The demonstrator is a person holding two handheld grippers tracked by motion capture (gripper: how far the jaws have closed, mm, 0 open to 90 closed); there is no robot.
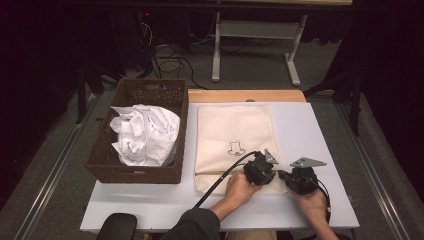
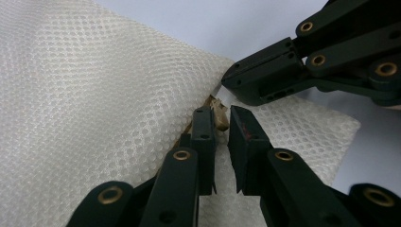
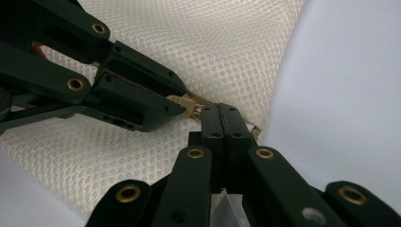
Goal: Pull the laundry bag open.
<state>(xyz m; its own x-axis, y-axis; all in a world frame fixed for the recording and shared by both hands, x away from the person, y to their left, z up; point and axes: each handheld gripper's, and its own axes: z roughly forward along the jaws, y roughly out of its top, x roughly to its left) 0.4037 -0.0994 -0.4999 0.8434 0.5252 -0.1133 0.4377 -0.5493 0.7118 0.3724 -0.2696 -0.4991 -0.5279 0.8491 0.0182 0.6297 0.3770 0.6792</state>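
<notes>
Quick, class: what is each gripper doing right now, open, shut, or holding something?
Left gripper: almost closed around the zipper pull of the mesh bag.
Right gripper: shut on the bag's edge.

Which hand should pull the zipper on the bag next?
The left gripper. Its jaws stand on either side of the tan zipper pull, not yet pressing it. The right gripper is shut on the edge of the mesh bag, so it is probably best used to hold the bag steady.

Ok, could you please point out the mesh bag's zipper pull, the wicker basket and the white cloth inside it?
zipper pull (image 2: 219, 117), left gripper view, on its tan tab between the jaws.
wicker basket (image 1: 134, 175), high view, on its near wall.
white cloth (image 1: 145, 134), high view, on the middle of the crumpled heap.
</notes>
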